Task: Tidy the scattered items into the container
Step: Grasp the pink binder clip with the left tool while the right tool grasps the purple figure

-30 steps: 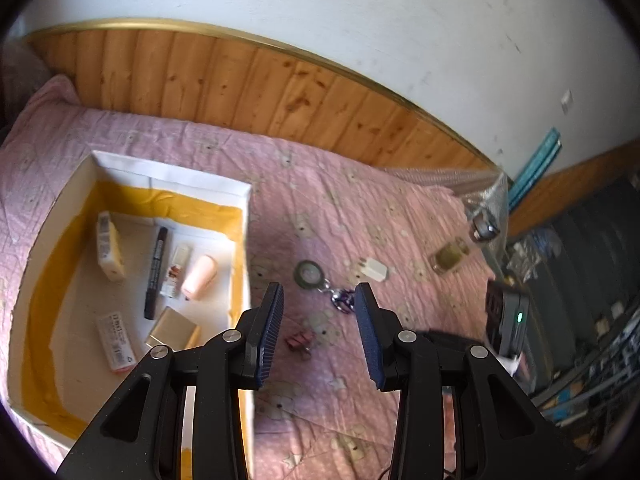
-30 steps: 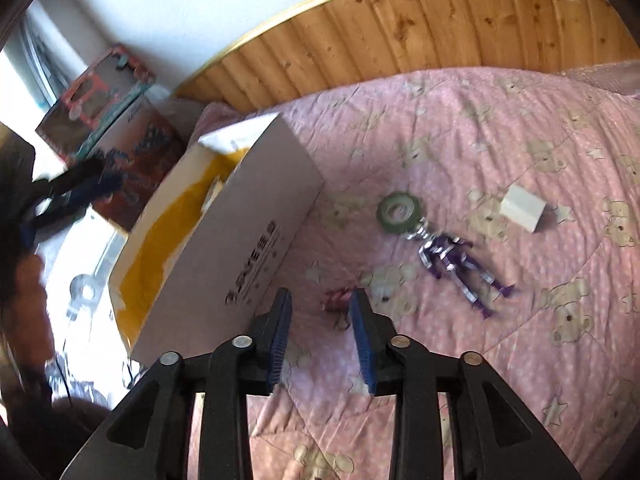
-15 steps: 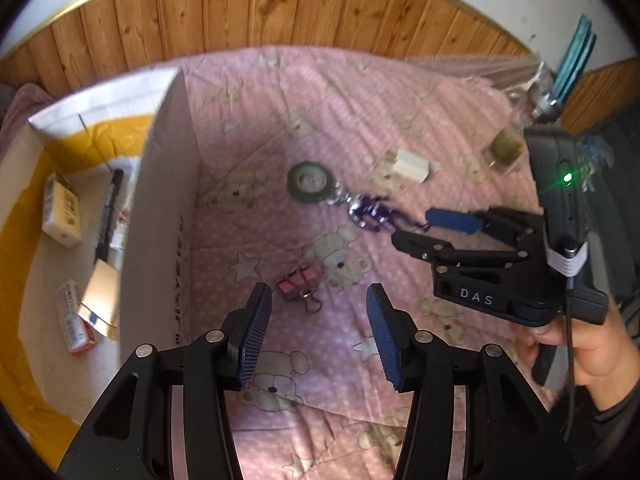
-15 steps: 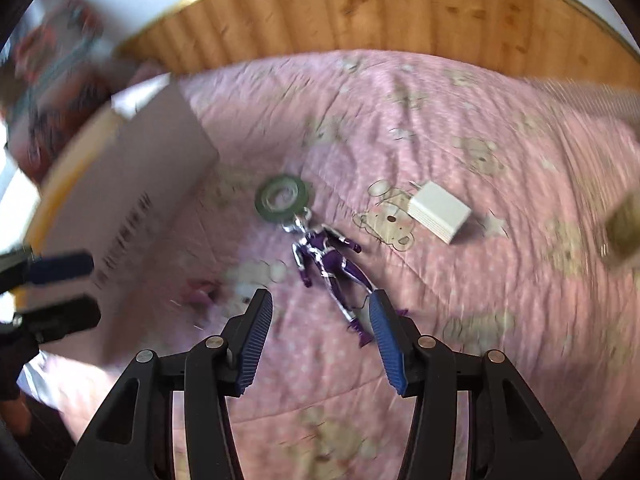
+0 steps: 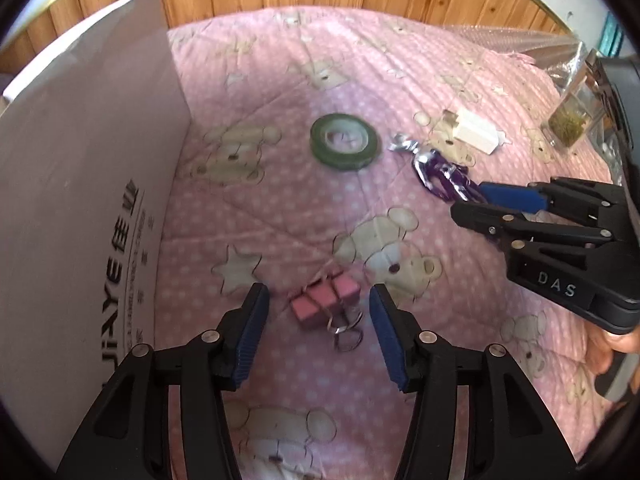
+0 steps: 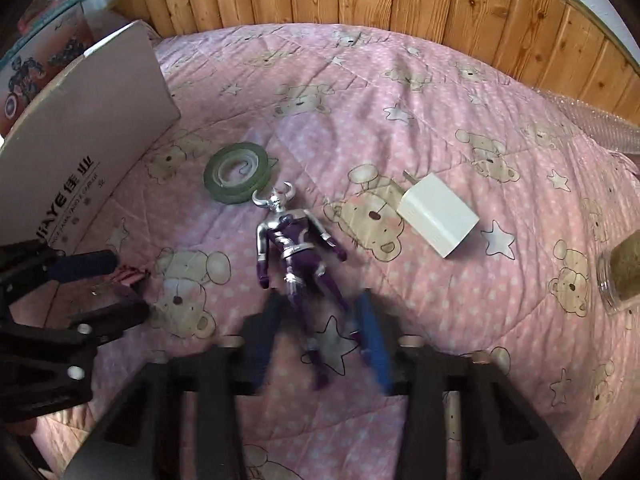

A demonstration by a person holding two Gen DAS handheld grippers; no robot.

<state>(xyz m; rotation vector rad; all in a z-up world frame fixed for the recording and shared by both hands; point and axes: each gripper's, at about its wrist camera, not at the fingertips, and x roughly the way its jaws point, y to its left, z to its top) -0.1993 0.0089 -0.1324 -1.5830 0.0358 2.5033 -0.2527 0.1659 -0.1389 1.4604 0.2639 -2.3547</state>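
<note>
Pink quilted bedspread, printed with bears and stars, carries the scattered items; the white cardboard box that serves as container stands at its left edge, its printed outer wall facing both cameras and its interior hidden. The left gripper is spread wide and holds nothing, its jaws flanking a pink binder clip that lies flat with its wire loops toward the camera; the spacing suggests a straddling approach so the pads can close across the clip's short body. The right gripper, also parted and empty though blurred, straddles the legs of a purple and silver toy figure lying face up. A green tape roll lies just beside the figure's horned head, a white block lies near, and a glass jar sits well apart at the right edge.
</note>
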